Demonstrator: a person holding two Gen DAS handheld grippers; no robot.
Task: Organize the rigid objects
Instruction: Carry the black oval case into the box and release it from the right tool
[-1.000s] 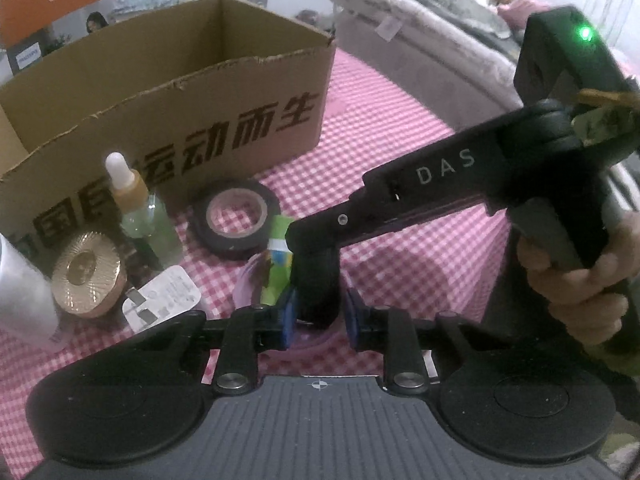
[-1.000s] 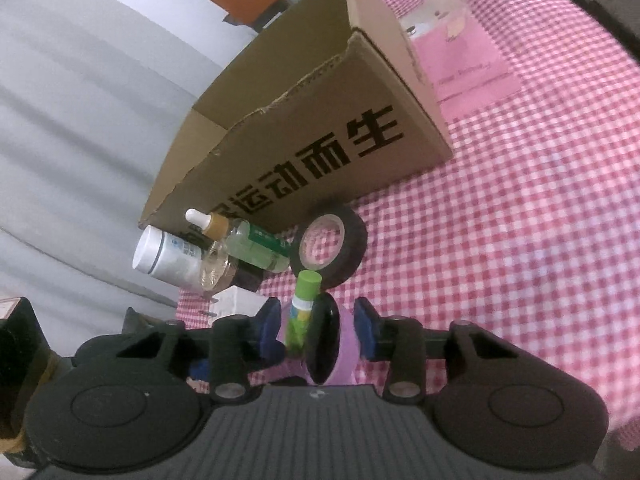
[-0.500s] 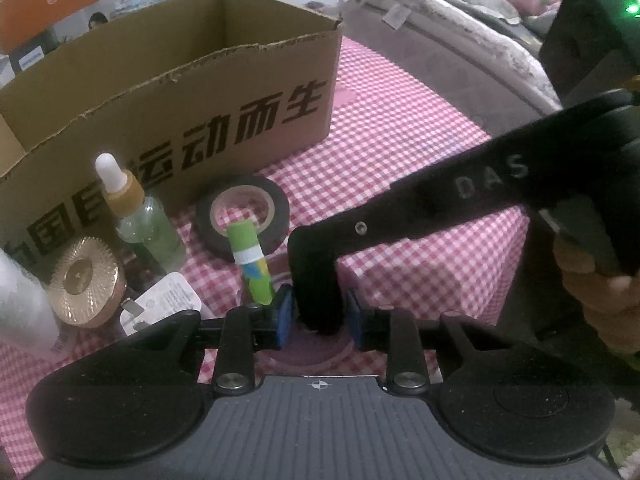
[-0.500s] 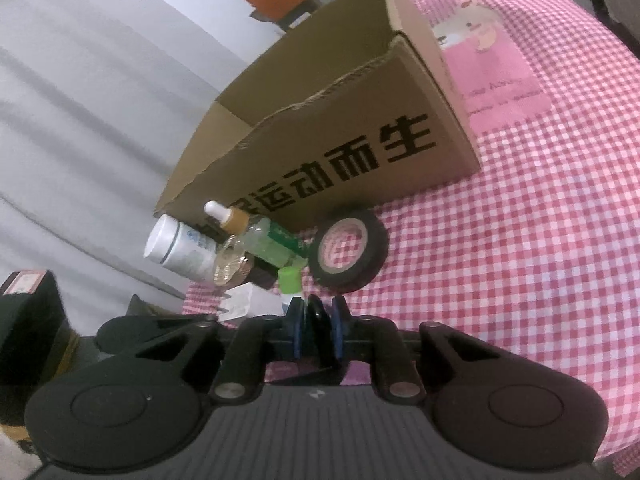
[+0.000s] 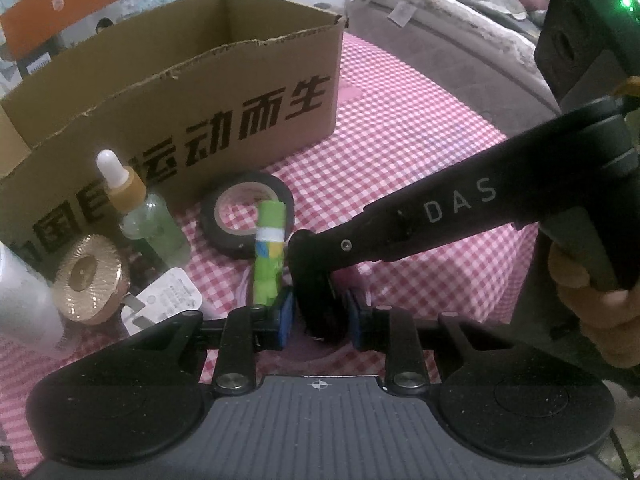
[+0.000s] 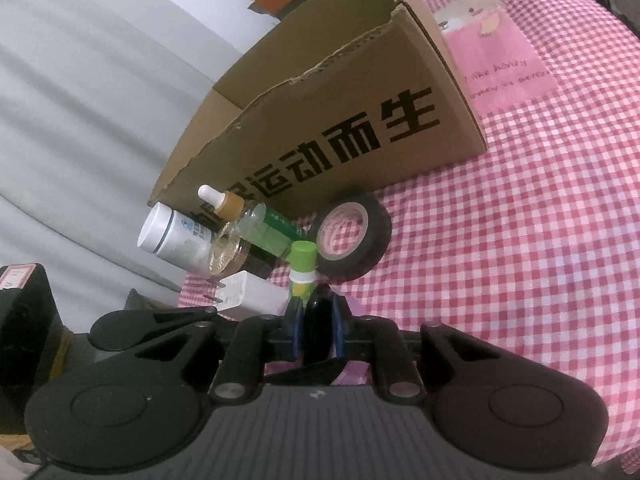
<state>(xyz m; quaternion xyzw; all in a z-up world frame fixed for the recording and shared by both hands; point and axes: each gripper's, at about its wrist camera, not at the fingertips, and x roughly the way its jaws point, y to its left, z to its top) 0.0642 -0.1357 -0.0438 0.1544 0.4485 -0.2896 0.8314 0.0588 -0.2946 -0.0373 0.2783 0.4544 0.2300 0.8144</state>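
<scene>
A green glue stick (image 5: 269, 256) stands upright right by my left gripper (image 5: 318, 314), against its left finger. The right gripper's black finger (image 5: 316, 300) sits between my left fingers, so the left gripper's state is unclear. In the right wrist view, my right gripper (image 6: 314, 328) is shut on a black finger of the left gripper (image 6: 318, 330), with the glue stick (image 6: 303, 266) just left of it. A brown cardboard box (image 5: 180, 92) stands open behind the objects.
A black tape roll (image 5: 246, 214), a green dropper bottle (image 5: 140, 216), a gold-lidded jar (image 5: 86, 278), a white charger plug (image 5: 164, 300) and a white bottle (image 6: 176, 238) crowd the pink checked cloth before the box (image 6: 340, 120). A sofa edge (image 5: 440, 32) lies behind.
The right gripper closed from open to shut. The glue stick went from lying tilted low to standing upright beside the fingers.
</scene>
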